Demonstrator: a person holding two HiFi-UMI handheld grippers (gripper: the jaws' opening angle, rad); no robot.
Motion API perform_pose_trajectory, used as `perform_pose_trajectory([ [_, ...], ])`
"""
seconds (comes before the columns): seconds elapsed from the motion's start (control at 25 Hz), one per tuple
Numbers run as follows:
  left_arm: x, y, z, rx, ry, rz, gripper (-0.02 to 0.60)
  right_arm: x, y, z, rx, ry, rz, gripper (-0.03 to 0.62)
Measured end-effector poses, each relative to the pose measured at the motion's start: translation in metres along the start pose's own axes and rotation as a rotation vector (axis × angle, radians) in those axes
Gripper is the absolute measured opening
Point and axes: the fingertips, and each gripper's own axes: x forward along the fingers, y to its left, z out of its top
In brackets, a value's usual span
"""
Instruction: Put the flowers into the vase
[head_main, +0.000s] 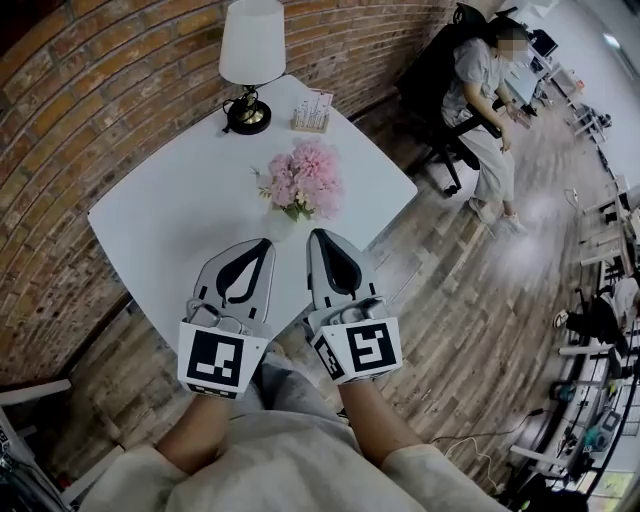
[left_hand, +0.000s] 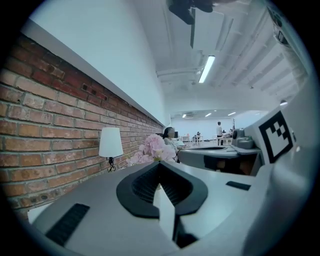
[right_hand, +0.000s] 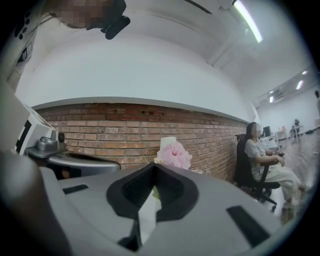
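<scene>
Flowers: A bunch of pink flowers (head_main: 303, 178) stands upright near the middle of the white table (head_main: 170, 210), blooms up and green leaves beneath.
Vase: A pale shape under the leaves (head_main: 283, 227) is probably the vase. It is white on white, and its rim cannot be made out from above.
Task status: The bunch looks planted and stands on its own with nothing holding it. No loose stem shows on the table. By that reading the task is done or all but done, with at most a retreat of the hands left.
Left gripper: The left gripper (head_main: 262, 243) is closed, its tips meeting with nothing between them. It hangs over the table's near edge, short of the flowers and not touching them.
Right gripper: The right gripper (head_main: 318, 235) has its jaws pressed together and is empty. The bit of green seen past its tips in its own view belongs to the bunch beyond, not to anything held. It sits just beside the left one, pointing at the flowers.
Table's far end: A lamp (head_main: 250, 60) with a white shade and a small card holder (head_main: 312, 110) stand well apart from the bunch, toward the brick wall (head_main: 90, 90).
Beyond: A person (head_main: 485, 90) sits in a dark office chair on the wooden floor, off the table's far corner, taking no part.
</scene>
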Motion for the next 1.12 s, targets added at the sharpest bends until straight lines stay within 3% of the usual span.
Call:
perform_pose_trajectory([
  [0.68, -0.045, -0.029, 0.038, 0.019, -0.046, -0.006, 0.003, -0.065, 0.031, 0.048, -0.06, -0.035, -0.035, 0.006],
  [1.12, -0.06, -0.048, 0.037, -0.014, -0.024, -0.008, 0.003, -0.081, 0.042, 0.04, -0.057, 0.018, -0.025, 0.006],
])
